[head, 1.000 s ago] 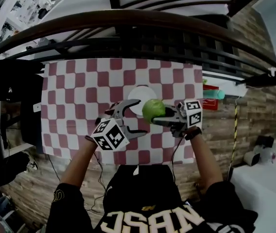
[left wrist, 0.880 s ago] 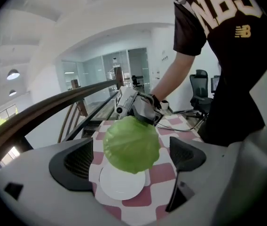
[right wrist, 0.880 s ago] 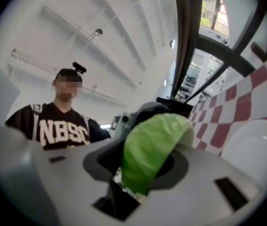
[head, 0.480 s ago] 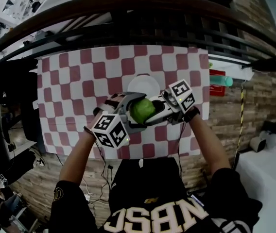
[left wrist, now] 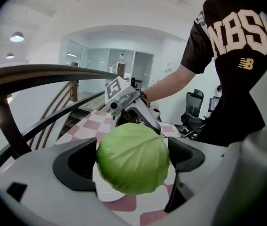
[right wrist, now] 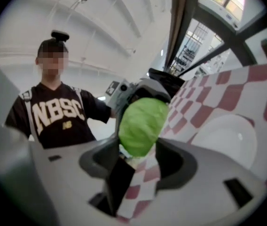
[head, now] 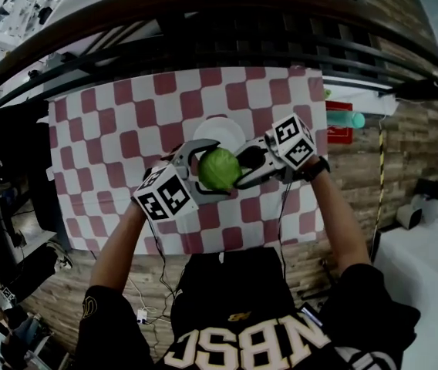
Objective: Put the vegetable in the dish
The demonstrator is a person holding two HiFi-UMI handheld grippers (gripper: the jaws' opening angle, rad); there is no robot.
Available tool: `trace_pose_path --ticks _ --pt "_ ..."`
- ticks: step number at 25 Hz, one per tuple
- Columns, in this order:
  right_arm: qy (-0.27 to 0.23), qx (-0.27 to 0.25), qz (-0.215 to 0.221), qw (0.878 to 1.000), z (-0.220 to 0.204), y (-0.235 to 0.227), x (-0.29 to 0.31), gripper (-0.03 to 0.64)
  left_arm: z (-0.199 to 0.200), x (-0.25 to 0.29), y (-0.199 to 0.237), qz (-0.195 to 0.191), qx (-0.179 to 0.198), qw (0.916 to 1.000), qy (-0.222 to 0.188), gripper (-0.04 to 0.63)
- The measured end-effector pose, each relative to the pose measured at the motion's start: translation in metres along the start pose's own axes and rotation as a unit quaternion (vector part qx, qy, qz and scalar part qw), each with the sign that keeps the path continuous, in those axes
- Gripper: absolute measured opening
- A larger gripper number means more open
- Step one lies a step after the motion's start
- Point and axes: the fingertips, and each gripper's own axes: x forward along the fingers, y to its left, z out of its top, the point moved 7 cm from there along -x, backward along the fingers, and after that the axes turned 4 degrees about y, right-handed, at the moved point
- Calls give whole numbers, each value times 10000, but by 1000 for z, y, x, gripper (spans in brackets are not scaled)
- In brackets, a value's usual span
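Observation:
A round green cabbage [head: 219, 169] hangs in the air just in front of the white dish [head: 223, 129] on the checkered cloth. My left gripper [head: 213, 173] is shut on it, one finger on each side. In the left gripper view the cabbage [left wrist: 133, 157] fills the gap between the jaws, with the dish [left wrist: 106, 193] below. My right gripper [head: 244, 168] faces it from the right, and its jaws are opening, apart from the cabbage [right wrist: 143, 124]. The dish [right wrist: 227, 135] lies to the right in the right gripper view.
The red-and-white checkered cloth [head: 111, 145] covers the table. A dark curved railing [head: 203, 21] runs behind it. A red box [head: 339, 134] and a teal object [head: 348, 119] lie off the cloth at the right. A person stands at the table's near edge.
The two grippers have come together in front of the dish. The cabbage, held by the right gripper before, now sits in the left gripper's jaws, and the right jaws have spread.

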Motion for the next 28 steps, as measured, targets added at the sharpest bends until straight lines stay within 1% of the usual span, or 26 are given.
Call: trace_pose_path --ticks 4,7,10,12,13,15,17,20,21,22,23,25,26,27,28 --pt "-228 -96 -716 9971 -11 -5 -18 233 -3 8 7 273 -390 9986 -213 492" --pt "-405 -160 -1450 9885 -20 -14 -38 233 -15 16 15 519 -748 9955 -268 491" --pt "-1090 -127 -2120 9711 -17 -17 -63 233 -29 25 23 864 -1095 9894 -402 491" --pt "-1508 -168 -2435 9580 -13 -16 -73 233 -39 32 29 1162 -1239 9843 -469 491" --pt "-1634 -205 -2558 9526 -12 -14 -76 233 -42 37 32 1309 -1314 9813 -508 491" --pt "-1746 -297 -2784 9440 -11 -12 -76 233 -49 46 37 1617 -1435 9749 -532 489" --pt "-1750 -403 -3062 9349 -11 -11 -72 233 -54 56 42 1914 -1516 9686 -476 489" --pt "-1782 -556 -3562 9156 -11 -10 -66 233 -62 67 49 2236 -1670 9595 -392 489" --pt "-1849 -602 -3760 9060 -10 -8 -65 233 -64 69 50 2329 -1730 9563 -372 489" --pt "-1947 -658 -4018 8923 -9 -5 -64 233 -66 70 50 2420 -1808 9526 -366 489" --pt "-2054 -732 -4354 8734 -8 0 -64 233 -67 68 48 2509 -1903 9484 -377 489" --pt "-2203 -882 -5069 8287 -5 14 -64 233 -65 61 42 2680 -2070 9400 -414 489" --pt "-2268 -924 -5318 8107 -2 21 -63 233 -63 58 40 2751 -2120 9368 -426 489" --pt "-2352 -938 -5467 7981 0 26 -63 233 -63 57 39 2786 -2177 9344 -439 489" --pt "-2447 -925 -5539 7904 2 28 -64 233 -65 60 41 2768 -2278 9324 -464 489"
